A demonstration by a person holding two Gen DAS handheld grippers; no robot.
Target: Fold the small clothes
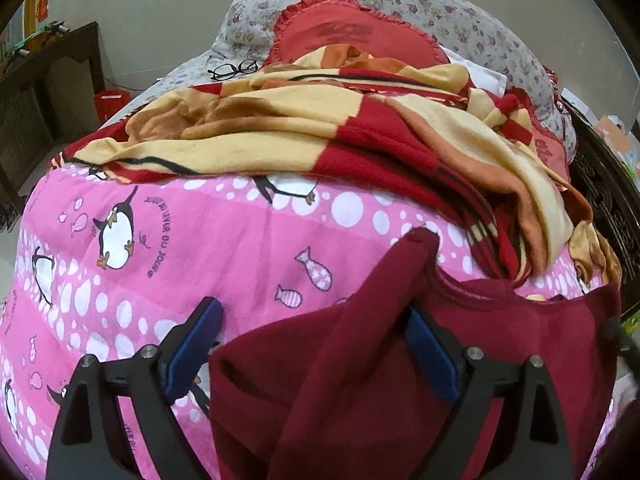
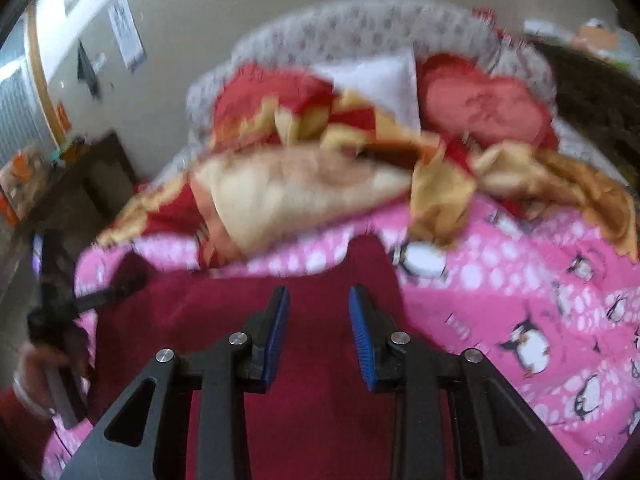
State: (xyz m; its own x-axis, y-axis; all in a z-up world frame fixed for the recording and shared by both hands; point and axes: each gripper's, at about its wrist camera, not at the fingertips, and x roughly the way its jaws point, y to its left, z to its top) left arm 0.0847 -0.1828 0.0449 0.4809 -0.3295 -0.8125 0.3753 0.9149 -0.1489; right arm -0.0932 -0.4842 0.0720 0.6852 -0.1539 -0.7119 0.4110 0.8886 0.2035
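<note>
You are early in the fold, as far as these views show. The maroon garment (image 1: 400, 360) lies on the pink penguin quilt (image 1: 180, 248), on the side of it nearest you, and it looks only partly arranged: one sleeve or flap is drawn across the body toward the striped blanket (image 1: 320, 128), while the rest sits in loose ridges with the neckline still showing. No neat rectangle yet, so I judge that most of the folding remains, along with any other small clothes you mean to do; none are in sight.

Your left gripper (image 1: 316, 340) stands wide apart, with the raised flap of the garment lying between its two blue pads. The pads are not pressing the cloth, so it holds nothing. Your right gripper (image 2: 318, 332) is spread too, at a narrower gap, and hovers above the garment's middle with nothing between the pads; that view is blurred, so whether the tips touch the cloth I cannot tell.

No basket, drawer or box for the finished clothes appears. The quilt is your only work surface. Beyond it the blanket lies heaped, and beyond that sit a red frilled cushion (image 1: 352, 36) and a pair of glasses (image 1: 234, 69) on the flowered bedding (image 1: 460, 16).
</note>
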